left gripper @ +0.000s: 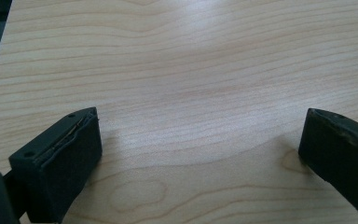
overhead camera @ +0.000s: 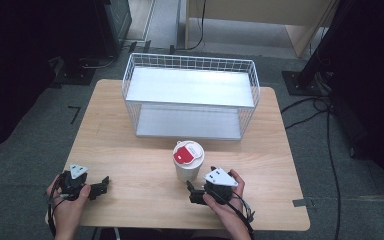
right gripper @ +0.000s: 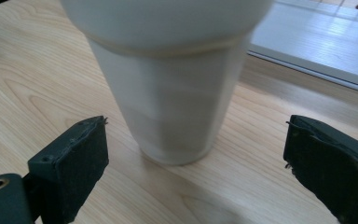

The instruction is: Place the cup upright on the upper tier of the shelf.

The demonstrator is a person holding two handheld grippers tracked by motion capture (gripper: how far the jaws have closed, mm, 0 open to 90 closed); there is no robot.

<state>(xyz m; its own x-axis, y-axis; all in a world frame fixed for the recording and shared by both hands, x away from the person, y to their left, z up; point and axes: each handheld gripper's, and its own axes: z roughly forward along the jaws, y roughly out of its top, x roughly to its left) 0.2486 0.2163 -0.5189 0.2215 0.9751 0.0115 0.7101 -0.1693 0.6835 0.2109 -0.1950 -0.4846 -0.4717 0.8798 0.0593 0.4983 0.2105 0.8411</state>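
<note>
I see the white cup (overhead camera: pixel 188 161) with its red-patched lid standing upright on the bench (overhead camera: pixel 140 165), just in front of the wire shelf rack (overhead camera: pixel 190 95). My right gripper (right gripper: pixel 196 158) is spread wide just before its base. My left gripper (left gripper: pixel 200 140) gapes wide over bare wood.

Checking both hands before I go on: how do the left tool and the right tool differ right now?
The left tool faces bare table, nothing between its jaws; the right tool points at the white cup, which stands upright just ahead of its jaws, not yet between them. The left sits near the table's left front corner; the right sits nearer the middle. Both are open, low over the tabletop, each held in a hand.
</note>
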